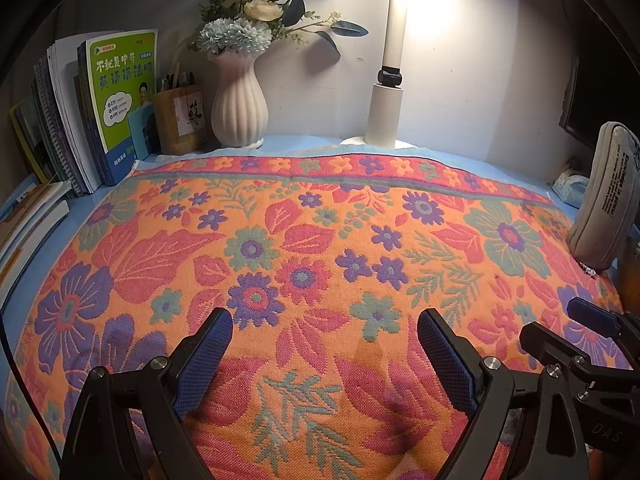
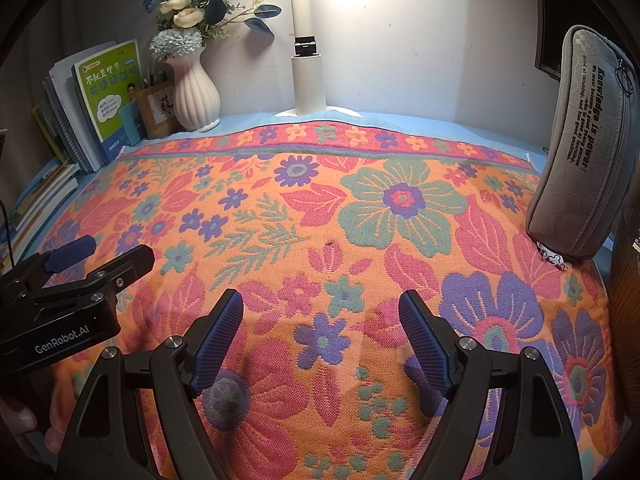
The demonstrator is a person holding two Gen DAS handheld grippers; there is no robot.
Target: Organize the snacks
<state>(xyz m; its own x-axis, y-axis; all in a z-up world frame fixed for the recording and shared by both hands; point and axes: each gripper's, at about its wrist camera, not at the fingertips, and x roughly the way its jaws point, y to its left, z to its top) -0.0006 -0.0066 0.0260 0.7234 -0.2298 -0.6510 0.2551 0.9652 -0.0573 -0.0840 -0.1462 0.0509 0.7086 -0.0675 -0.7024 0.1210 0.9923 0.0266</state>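
A lit lamp [image 1: 394,20] glares white against the back wall. Corners fall dark, and fisheye bends the edges. Focus is sharp.

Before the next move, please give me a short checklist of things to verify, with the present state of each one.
1. Left gripper open and empty: ok.
2. Right gripper open and empty: ok.
3. Snacks in view to pick: not ok, none shows on the floral cloth.
4. Grippers apart from each other: ok, they are side by side with a gap.
5. Vase upright, away from the grippers: ok.
6. Pencil case stable: cannot tell, it stands on end at the right edge.
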